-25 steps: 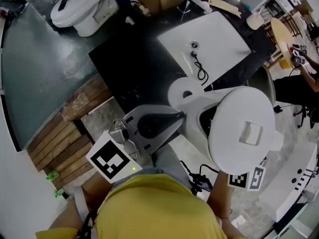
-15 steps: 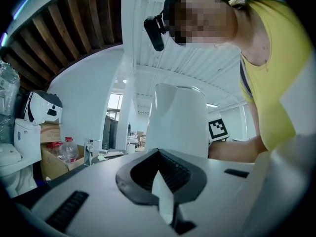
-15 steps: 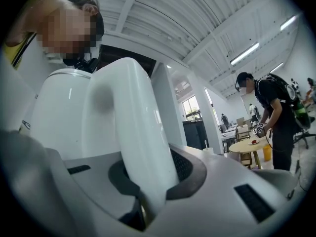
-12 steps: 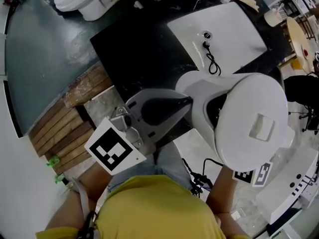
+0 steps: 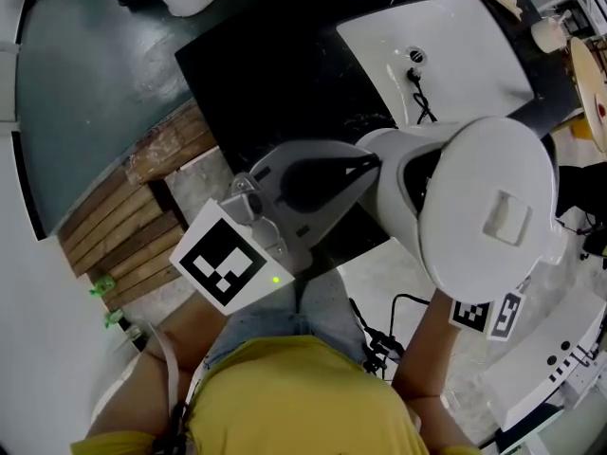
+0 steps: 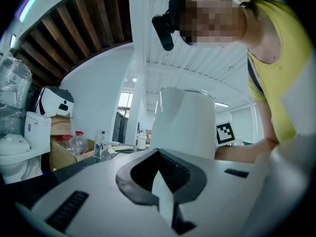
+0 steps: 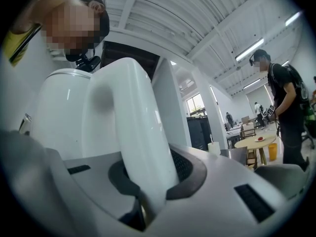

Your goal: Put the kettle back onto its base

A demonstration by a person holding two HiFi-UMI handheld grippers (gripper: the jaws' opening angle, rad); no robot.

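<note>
My right gripper [image 7: 144,206] clamps the kettle [image 5: 488,207] by its handle. My left gripper [image 6: 162,194] is closed and empty beside the kettle. The base is hidden below, so I risk mis-seating.

The person is wearing a sleeveless yellow top [image 5: 294,396] over light blue denim [image 5: 322,311]. The pale grey left gripper [image 5: 372,164] and right gripper [image 7: 148,201] are each carrying 1 black-and-white marker cube [image 5: 223,265], the left one showing a green light [image 5: 275,279].

The left gripper [image 6: 163,201] holds its jaws together, empty; just beyond them is a tall white plastic kettle [image 6: 185,125], with a person in a yellow top [image 6: 276,58] at right
</note>
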